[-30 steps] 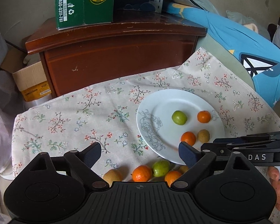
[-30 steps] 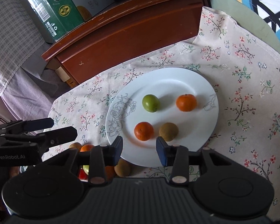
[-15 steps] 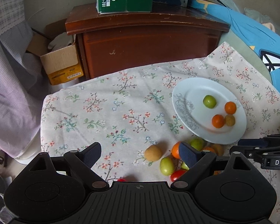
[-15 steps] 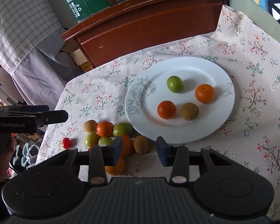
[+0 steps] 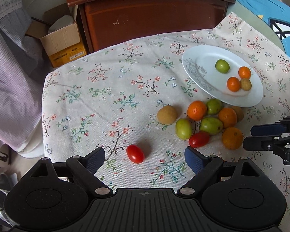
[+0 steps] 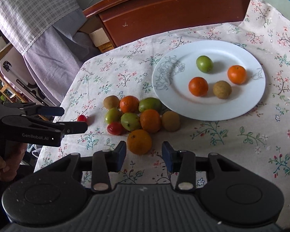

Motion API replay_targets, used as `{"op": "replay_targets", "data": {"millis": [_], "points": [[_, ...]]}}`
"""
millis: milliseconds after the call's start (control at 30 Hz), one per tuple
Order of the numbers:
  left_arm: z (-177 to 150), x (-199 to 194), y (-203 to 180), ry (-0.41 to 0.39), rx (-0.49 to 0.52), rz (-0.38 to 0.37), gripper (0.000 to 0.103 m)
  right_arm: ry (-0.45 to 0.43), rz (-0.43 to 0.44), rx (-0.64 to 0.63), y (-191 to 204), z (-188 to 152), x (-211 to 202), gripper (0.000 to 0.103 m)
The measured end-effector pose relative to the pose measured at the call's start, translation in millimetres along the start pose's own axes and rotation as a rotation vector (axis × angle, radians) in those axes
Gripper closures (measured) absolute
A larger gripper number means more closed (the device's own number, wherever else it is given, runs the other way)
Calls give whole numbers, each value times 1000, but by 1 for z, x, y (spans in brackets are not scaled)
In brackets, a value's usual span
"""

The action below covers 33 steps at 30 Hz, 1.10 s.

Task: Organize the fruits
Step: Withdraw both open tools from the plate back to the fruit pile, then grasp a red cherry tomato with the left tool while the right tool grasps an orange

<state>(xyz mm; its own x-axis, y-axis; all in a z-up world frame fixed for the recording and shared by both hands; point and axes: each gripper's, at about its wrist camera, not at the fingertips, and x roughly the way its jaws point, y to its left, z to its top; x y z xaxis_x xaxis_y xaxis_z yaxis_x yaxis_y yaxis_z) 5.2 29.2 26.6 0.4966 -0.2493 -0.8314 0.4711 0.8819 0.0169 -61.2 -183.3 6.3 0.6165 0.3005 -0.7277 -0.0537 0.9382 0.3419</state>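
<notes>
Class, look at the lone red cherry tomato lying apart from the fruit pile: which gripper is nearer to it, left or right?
Left. The left gripper hovers open right at the lone cherry tomato. The right gripper sits on the pile's far side, by an orange.

white plate (image 6: pixel 247 104) with grey rose outline; floral beige tablecloth (image 5: pixel 106 89); red tomato (image 5: pixel 135 153); orange tangerine (image 6: pixel 139 142)
</notes>
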Motion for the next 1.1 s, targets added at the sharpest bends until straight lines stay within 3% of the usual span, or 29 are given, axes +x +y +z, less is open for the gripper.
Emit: {"op": "replay_targets", "data": {"millis": [233, 600, 733, 933, 1033, 1100], "points": [[-2, 6, 3, -4, -32, -7, 14, 11, 6, -8, 4, -3, 7, 57], [-3, 14, 5, 1, -61, -17, 29, 3, -18, -60, 12, -4, 17, 57], [-3, 18, 9, 14, -90, -14, 46, 2, -21, -63, 12, -5, 20, 57], [-3, 18, 13, 1, -118, -8, 50, -7, -26, -77, 13, -6, 22, 59], [-2, 16, 16, -5, -131, -2, 66, -5, -22, -80, 14, -6, 23, 67], [-2, 16, 19, -7, -150, -7, 71, -8, -25, -81, 13, -6, 23, 68]]}}
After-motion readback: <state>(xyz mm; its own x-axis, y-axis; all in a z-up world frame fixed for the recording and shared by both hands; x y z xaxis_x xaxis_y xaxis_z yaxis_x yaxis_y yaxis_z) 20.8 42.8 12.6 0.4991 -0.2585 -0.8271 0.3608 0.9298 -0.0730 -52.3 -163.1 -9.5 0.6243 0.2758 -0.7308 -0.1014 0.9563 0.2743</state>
